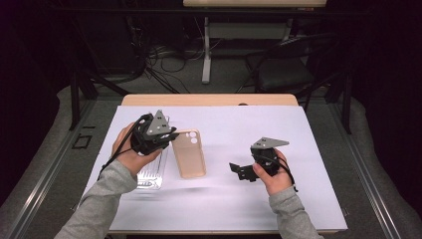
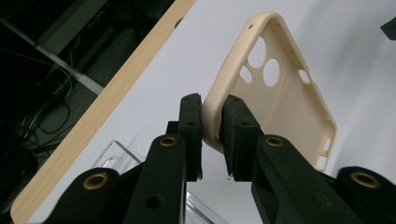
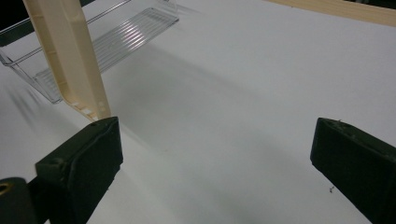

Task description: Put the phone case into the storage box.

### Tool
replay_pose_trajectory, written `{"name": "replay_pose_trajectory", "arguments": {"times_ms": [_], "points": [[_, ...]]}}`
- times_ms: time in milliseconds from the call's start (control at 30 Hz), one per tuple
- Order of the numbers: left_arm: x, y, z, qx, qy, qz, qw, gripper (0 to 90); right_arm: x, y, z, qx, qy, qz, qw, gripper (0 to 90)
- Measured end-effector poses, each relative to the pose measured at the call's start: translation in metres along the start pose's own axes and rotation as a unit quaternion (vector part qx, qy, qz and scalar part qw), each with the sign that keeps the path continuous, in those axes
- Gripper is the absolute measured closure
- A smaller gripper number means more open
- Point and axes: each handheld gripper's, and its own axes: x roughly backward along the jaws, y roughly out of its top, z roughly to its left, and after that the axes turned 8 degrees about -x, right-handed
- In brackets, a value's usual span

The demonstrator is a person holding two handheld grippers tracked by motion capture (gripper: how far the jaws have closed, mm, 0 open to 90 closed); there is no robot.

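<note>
The left hand (image 1: 130,149) holds the left gripper (image 2: 211,122) tilted forward, and its jaws are closed on the side rim of a beige phone case (image 2: 275,98), lifted at an angle over the white sheet (image 1: 234,134). The right gripper (image 1: 238,169) is low over the sheet, jaws wide with nothing between. The clear tray (image 1: 152,175) is partly hidden behind the left forearm.

1 beige phone case (image 1: 188,153), 1 clear plastic tray (image 1: 151,174), 2 grippers, left gripper (image 1: 168,134) and right gripper (image 1: 242,171), and 1 white sheet (image 1: 224,199) are being counted on 1 table (image 1: 209,99).
</note>
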Motion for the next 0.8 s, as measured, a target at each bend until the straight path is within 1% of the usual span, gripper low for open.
{"name": "replay_pose_trajectory", "arguments": {"times_ms": [100, 233, 400, 533, 667, 733, 767, 800], "points": [[-0.002, 0.002, 0.002, 0.002, -0.005, 0.004, 1.0, 79.4, 0.0, 0.0, -0.001, -0.003, 0.0, 0.0, 1.0, 2.2], [-0.005, 0.004, 0.007, -0.002, -0.006, 0.01, 0.9999, 79.4, -0.001, -0.001, -0.003, -0.004, 0.0, 0.001, 1.0, 2.6], [-0.007, 0.006, 0.012, -0.003, -0.017, 0.017, 0.9997, 79.4, -0.001, -0.001, -0.004, -0.006, -0.001, 0.004, 1.0, 2.7], [-0.01, 0.007, 0.016, -0.004, -0.011, 0.023, 0.9997, 79.5, -0.002, -0.002, -0.005, -0.006, -0.002, 0.003, 1.0, 2.8], [-0.012, 0.006, 0.021, -0.007, -0.011, 0.031, 0.9994, 79.5, -0.002, -0.002, -0.005, -0.005, -0.002, 0.007, 1.0, 2.9], [-0.013, 0.005, 0.023, -0.004, -0.009, 0.034, 0.9994, 79.5, -0.003, -0.003, -0.005, -0.007, -0.002, 0.007, 1.0, 3.0], [-0.013, 0.004, 0.025, 0.0, -0.015, 0.039, 0.9991, 79.5, -0.003, -0.003, -0.005, -0.006, -0.002, 0.007, 1.0, 3.2], [-0.014, 0.004, 0.026, 0.007, -0.017, 0.039, 0.9991, 79.5, -0.004, -0.003, -0.005, -0.006, -0.003, 0.006, 1.0, 3.5]]}}
